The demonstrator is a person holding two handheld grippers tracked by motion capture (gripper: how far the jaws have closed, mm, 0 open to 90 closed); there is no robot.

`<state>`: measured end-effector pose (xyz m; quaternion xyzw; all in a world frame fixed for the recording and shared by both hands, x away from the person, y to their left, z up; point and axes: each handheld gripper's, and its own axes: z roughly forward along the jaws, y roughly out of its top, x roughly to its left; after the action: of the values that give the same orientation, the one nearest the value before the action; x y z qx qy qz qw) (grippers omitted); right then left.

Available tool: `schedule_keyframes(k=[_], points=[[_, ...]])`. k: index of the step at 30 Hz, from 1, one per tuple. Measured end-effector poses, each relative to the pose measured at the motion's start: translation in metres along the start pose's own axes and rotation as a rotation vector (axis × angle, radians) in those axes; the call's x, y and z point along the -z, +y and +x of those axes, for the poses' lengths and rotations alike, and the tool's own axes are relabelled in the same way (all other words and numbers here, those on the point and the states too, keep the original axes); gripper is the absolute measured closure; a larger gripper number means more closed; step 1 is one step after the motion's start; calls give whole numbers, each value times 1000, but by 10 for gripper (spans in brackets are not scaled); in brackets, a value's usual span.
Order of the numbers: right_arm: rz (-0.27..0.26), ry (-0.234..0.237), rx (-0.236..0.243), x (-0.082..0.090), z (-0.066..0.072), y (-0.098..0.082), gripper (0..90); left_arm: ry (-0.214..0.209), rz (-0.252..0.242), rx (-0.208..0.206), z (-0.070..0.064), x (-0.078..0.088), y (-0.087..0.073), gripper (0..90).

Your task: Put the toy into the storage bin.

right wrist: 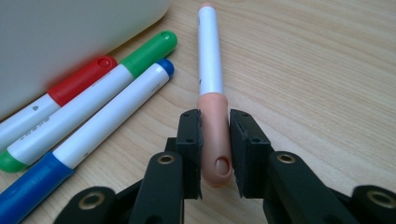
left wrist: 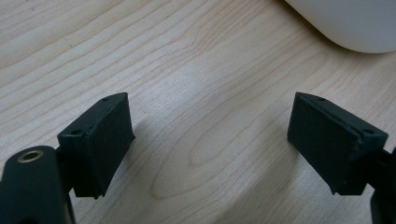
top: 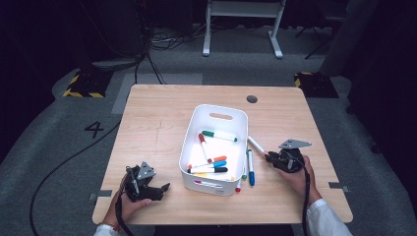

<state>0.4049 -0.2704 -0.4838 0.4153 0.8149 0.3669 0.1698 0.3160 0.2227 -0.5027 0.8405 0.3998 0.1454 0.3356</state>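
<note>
Pink marker (right wrist: 211, 93) is pinched by its cap between the right gripper (right wrist: 215, 140) jaws, white barrel sticking out ahead over the table (right wrist: 327, 70). Just left of those jaws lie blue (right wrist: 107, 116), green (right wrist: 93, 98) and red (right wrist: 70, 88) markers beside the white bin (right wrist: 70, 37). Left gripper (left wrist: 210, 135) jaws are spread wide, nothing but bare wood between them
</note>
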Motion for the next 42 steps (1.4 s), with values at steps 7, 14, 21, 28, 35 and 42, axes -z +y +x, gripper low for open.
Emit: schedule_keyframes(k=[7,14,21,28,35,42], points=[[-13,9,1,5,-1,2,751,0,0,0,0,0,0,142],[4,21,10,2,-1,1,751,0,0,0,0,0,0,142],[29,26,14,-2,1,-1,751,0,0,0,0,0,0,142],[18,20,6,0,0,-1,751,0,0,0,0,0,0,142],[-8,20,-3,4,-2,1,751,0,0,0,0,0,0,142],[-52,35,-21,15,-3,8,751,0,0,1,0,0,0,142]])
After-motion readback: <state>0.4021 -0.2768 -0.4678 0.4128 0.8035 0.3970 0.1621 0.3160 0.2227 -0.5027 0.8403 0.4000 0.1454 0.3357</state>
